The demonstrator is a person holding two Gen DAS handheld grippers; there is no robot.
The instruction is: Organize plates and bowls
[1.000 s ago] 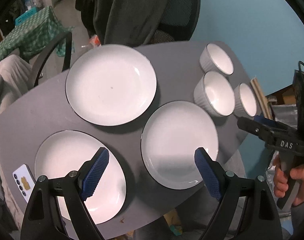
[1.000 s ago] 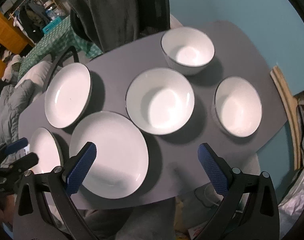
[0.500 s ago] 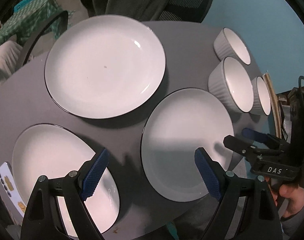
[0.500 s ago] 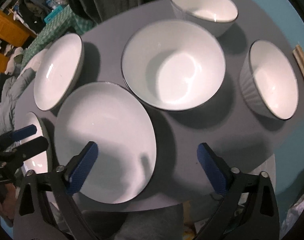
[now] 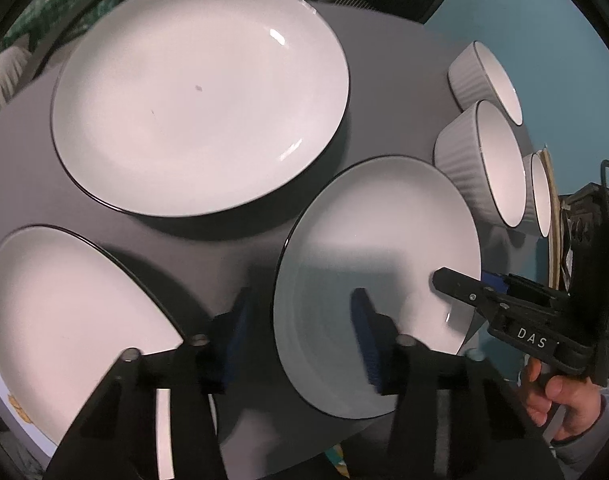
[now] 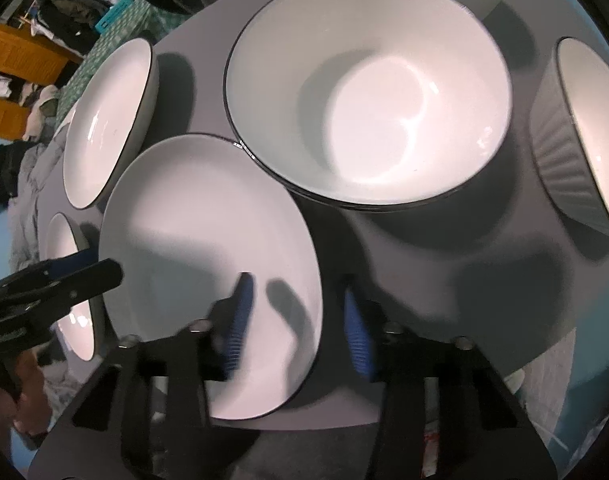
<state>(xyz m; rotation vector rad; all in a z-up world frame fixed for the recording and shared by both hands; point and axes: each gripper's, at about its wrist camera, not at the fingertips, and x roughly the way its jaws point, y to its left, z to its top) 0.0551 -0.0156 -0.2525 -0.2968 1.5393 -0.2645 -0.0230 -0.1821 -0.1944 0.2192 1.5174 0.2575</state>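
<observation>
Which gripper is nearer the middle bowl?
Right. The right gripper straddles the middle plate rim on the middle bowl side; the left gripper straddles the opposite rim.

Three plates [image 5: 200,92]; three bowls [image 5: 480,160]

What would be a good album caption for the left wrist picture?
Both grippers' jaws straddle opposite rim edges of the near plate, amid plates and bowls on a grey table.

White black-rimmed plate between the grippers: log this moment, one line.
white black-rimmed plate | left gripper: jaws open astride one rim | right gripper: jaws open astride opposite rim
</observation>
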